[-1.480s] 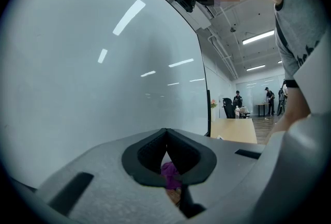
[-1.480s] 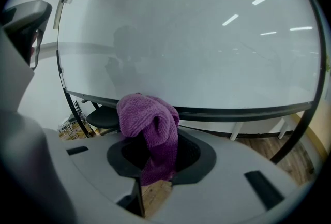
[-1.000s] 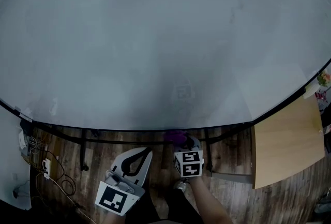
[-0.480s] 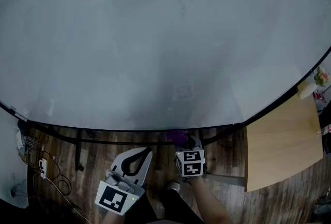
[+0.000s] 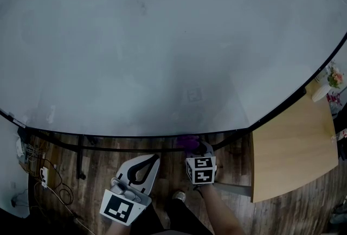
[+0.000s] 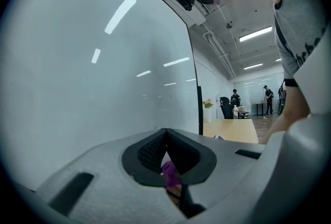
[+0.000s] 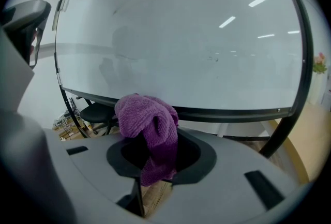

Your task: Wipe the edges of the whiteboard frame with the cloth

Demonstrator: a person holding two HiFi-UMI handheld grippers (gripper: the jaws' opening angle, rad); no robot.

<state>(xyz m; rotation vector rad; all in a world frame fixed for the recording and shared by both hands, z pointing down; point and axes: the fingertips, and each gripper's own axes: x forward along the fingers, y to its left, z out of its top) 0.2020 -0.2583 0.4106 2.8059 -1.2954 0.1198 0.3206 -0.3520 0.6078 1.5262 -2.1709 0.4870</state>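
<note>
The big whiteboard (image 5: pixel 162 38) fills the head view, its black frame (image 5: pixel 135 134) curving along the bottom and up the right side. My right gripper (image 5: pixel 195 148) is shut on a purple cloth (image 5: pixel 188 143), which lies against the bottom frame edge. In the right gripper view the cloth (image 7: pixel 147 119) bulges out of the right gripper (image 7: pixel 155 140), just below the bottom frame (image 7: pixel 217 113). My left gripper (image 5: pixel 154 158) hangs lower left of it, shut and empty, away from the board. In the left gripper view, the left gripper (image 6: pixel 166 137) shows a bit of cloth (image 6: pixel 169 174) behind it.
A wooden desk (image 5: pixel 293 152) stands at the board's right corner, with flowers (image 5: pixel 333 76) behind it. The board's stand legs (image 5: pixel 81 158) and cables (image 5: pixel 43 174) are on the wood floor at left. A dark chair (image 7: pixel 95 112) sits under the board. People (image 6: pixel 235 96) stand far off.
My right gripper and the cloth have slid right along the bottom frame, nearer the right corner and the desk. The left gripper has kept its place beside me.
</note>
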